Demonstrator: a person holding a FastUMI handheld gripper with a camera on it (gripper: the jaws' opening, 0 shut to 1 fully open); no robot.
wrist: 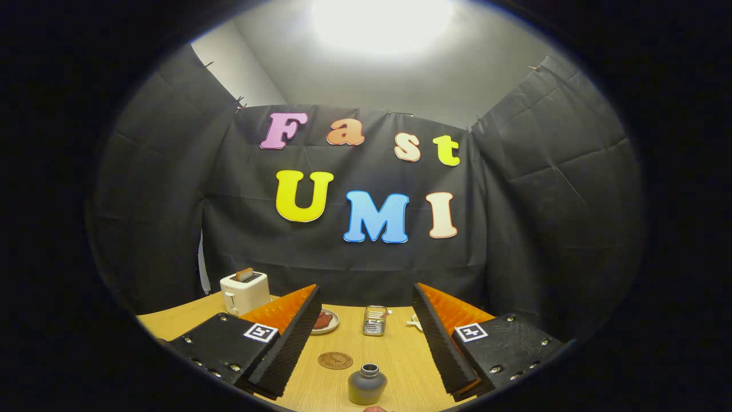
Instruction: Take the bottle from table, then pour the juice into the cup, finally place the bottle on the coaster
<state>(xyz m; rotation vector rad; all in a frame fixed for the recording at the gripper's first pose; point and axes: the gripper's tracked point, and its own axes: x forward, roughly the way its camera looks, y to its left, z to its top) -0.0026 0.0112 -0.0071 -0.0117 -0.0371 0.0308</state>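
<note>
A small dark grey bottle (367, 384) with an open round mouth stands upright on the wooden table (394, 360), low between my two fingers. My gripper (366, 298) is open, its jaws wide apart on either side of the bottle and not touching it. A round brown coaster (335, 360) lies flat just left of the bottle, a little farther off. Beyond them, roughly midway between the fingertips, stands a clear glass cup (375, 320) with something small leaning in it.
A white toaster (245, 291) with a slice in it stands at the back left. A small plate (324, 320) with reddish food lies beside my left finger. A small pale object (415, 324) peeks out by the right finger. Black cloth walls close the table's far sides.
</note>
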